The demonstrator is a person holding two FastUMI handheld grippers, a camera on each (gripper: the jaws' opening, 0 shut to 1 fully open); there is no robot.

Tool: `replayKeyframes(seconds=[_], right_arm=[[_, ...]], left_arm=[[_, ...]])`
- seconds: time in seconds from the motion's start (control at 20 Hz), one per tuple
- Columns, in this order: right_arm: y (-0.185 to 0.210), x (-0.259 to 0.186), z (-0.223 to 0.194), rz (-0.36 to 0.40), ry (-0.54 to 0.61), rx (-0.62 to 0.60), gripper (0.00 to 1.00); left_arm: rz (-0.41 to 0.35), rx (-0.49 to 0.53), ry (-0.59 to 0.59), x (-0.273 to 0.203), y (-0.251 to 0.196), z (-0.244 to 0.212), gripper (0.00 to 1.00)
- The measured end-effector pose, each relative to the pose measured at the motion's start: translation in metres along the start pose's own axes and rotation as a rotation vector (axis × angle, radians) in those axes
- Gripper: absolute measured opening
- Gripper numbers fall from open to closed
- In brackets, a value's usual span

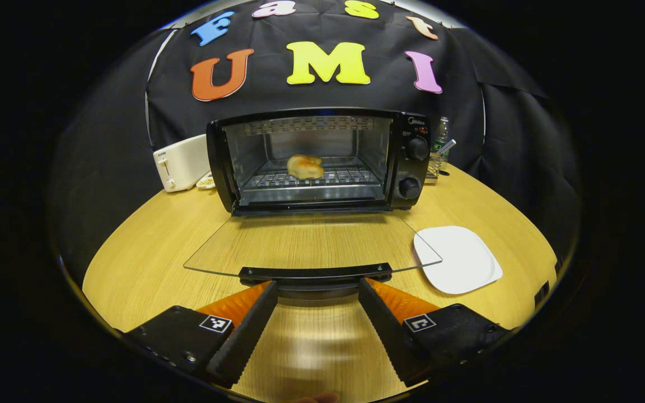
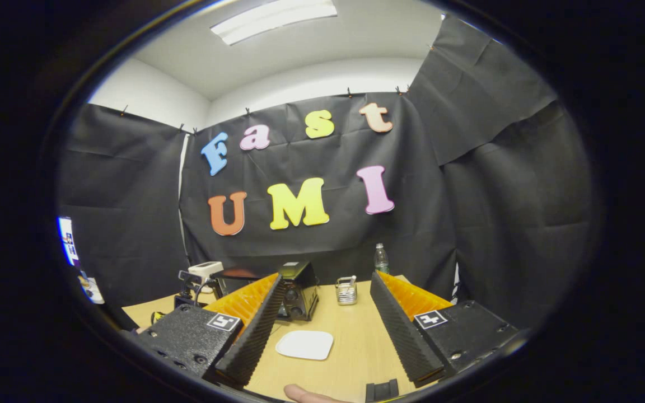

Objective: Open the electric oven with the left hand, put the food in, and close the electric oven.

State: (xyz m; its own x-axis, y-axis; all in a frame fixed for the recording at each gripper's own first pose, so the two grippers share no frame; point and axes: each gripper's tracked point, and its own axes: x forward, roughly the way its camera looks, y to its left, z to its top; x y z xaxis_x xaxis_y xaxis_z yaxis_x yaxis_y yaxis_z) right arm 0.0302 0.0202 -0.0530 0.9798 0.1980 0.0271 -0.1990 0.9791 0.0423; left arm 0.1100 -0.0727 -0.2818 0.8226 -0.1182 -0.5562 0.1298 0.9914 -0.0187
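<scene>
The round wooden table [image 1: 149, 252] carries the black oven [image 1: 322, 159] at twelve o'clock. A white toaster [image 1: 181, 162] stands at ten o'clock just beside it. A white plate [image 1: 459, 258] lies at three o'clock.

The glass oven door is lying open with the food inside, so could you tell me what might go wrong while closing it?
1. The left tongs stand open around the black door handle, so it could slip out on lifting.
2. The clear glass oven door overlaps the white square plate and might nudge it.
</scene>
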Motion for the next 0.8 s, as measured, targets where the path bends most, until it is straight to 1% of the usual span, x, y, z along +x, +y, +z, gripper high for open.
replayKeyframes(seconds=[0.05,0.1,0.25,0.3,0.35,0.65,0.8], right_arm=[[0.001,0.001,0.0,0.002,0.003,-0.004,0.97],[0.003,0.002,0.001,0.005,0.004,-0.008,0.93],[0.01,0.004,0.004,0.015,0.005,-0.021,0.93],[0.013,0.004,0.004,0.019,0.01,-0.028,0.97],[0.016,0.005,0.003,0.024,0.015,-0.036,0.92],[0.02,0.004,0.003,0.028,0.032,-0.058,0.93],[0.019,0.002,0.003,0.028,0.031,-0.057,0.93]], left_arm=[[0.0,0.001,-0.012,-0.001,0.001,0.005,0.96],[0.001,0.002,-0.022,-0.002,0.001,0.009,0.96],[0.002,-0.003,-0.052,-0.005,0.002,0.022,0.96],[0.002,-0.003,-0.064,-0.006,0.002,0.027,0.96],[0.002,-0.001,-0.074,-0.006,0.002,0.031,0.96],[0.004,-0.004,-0.116,-0.008,0.005,0.061,0.96],[0.005,0.008,-0.157,-0.007,0.006,0.081,0.97]])
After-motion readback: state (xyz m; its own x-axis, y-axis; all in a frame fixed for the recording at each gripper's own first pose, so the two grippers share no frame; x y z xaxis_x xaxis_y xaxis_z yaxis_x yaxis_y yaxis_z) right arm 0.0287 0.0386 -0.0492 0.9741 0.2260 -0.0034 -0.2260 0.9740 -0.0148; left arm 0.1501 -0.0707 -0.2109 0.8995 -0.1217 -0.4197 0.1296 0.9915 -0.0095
